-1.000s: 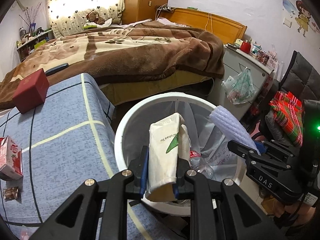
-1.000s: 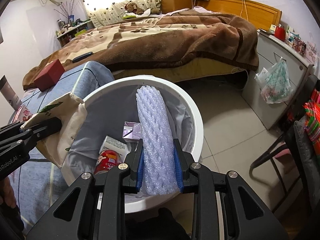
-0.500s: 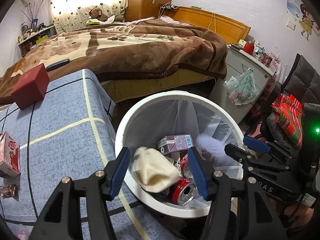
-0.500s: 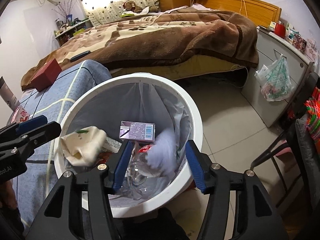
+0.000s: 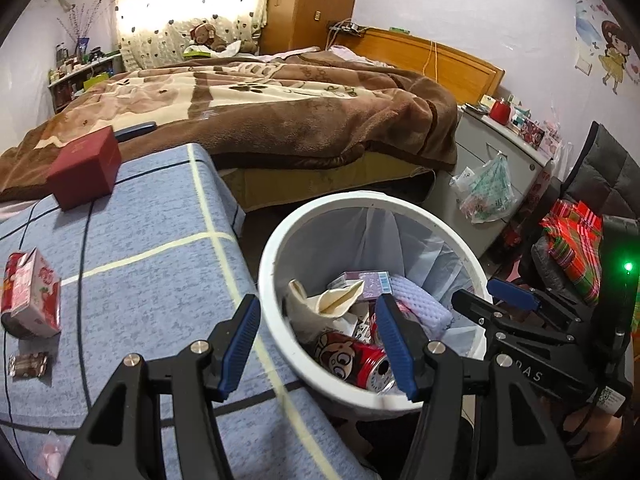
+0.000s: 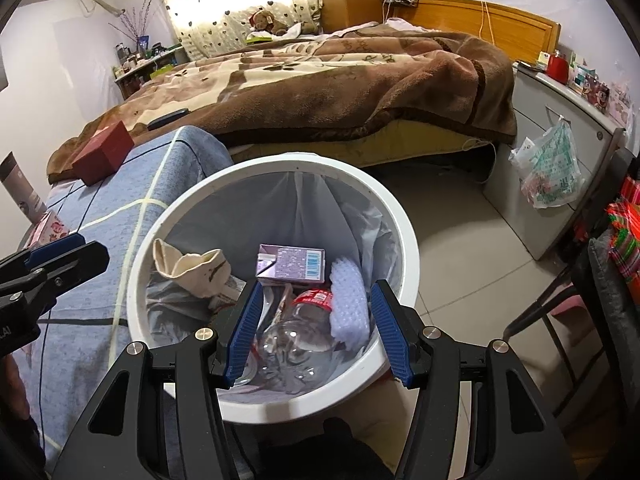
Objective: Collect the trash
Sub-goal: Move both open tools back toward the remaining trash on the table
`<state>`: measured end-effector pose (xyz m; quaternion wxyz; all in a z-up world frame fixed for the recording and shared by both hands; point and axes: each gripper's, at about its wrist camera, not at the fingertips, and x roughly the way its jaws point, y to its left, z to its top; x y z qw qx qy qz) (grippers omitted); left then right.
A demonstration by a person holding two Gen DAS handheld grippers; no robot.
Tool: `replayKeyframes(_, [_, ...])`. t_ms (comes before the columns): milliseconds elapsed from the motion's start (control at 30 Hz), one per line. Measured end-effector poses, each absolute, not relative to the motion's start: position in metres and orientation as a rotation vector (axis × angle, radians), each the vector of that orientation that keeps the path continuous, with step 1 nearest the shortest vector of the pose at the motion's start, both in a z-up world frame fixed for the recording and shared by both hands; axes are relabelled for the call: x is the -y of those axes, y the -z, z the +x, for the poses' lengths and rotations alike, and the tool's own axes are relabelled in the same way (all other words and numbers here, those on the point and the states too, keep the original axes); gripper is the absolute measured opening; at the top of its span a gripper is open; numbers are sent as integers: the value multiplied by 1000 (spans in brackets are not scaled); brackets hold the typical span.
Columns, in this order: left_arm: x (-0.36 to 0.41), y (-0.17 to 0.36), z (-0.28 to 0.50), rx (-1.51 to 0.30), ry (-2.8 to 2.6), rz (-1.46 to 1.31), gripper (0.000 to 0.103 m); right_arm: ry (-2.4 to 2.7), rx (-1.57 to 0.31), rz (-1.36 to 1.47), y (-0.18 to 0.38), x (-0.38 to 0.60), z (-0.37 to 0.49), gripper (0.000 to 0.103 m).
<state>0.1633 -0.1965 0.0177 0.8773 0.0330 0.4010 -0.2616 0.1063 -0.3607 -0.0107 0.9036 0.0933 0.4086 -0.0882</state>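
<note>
Both grippers hang over a round white trash bin [image 6: 404, 236] lined with a thin, wrinkled bluish bag. The right gripper [image 6: 318, 328] has its blue ribbed pads spread wide with nothing between them; straight below it lie a clear crumpled plastic bottle [image 6: 296, 344] with a red label and a bumpy white foam sleeve [image 6: 348, 304], and just beyond its tips a flat purple carton [image 6: 290, 264]. The left gripper [image 5: 318, 344] also stands apart and empty, straddling the bin's near rim; under its right finger sits a shiny red can [image 5: 352, 360] printed with a cartoon face, and ahead of it a limp cream paper bag [image 5: 336, 304] slumps against the liner.

To the left gripper's left spreads a blue checked cloth surface [image 5: 152, 248] carrying a red-and-pink drink carton [image 5: 32, 292], a small brown wrapped sweet [image 5: 28, 364] and, farther off, a matte dark-red box [image 5: 86, 168]. Beyond the bin a plush brown blanket [image 5: 300, 120] drapes the bed. To the right, a thin plastic bag [image 6: 552, 168] hangs from a grey cabinet.
</note>
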Motion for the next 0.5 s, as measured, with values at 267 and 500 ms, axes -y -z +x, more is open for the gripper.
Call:
replayKeyframes(267, [148, -26, 149, -795, 487, 25, 62, 140, -817, 199, 8, 337, 103, 57])
replayKeyframes(500, [94, -27, 136, -769, 392, 6, 63, 97, -804, 194, 7, 317, 104, 57])
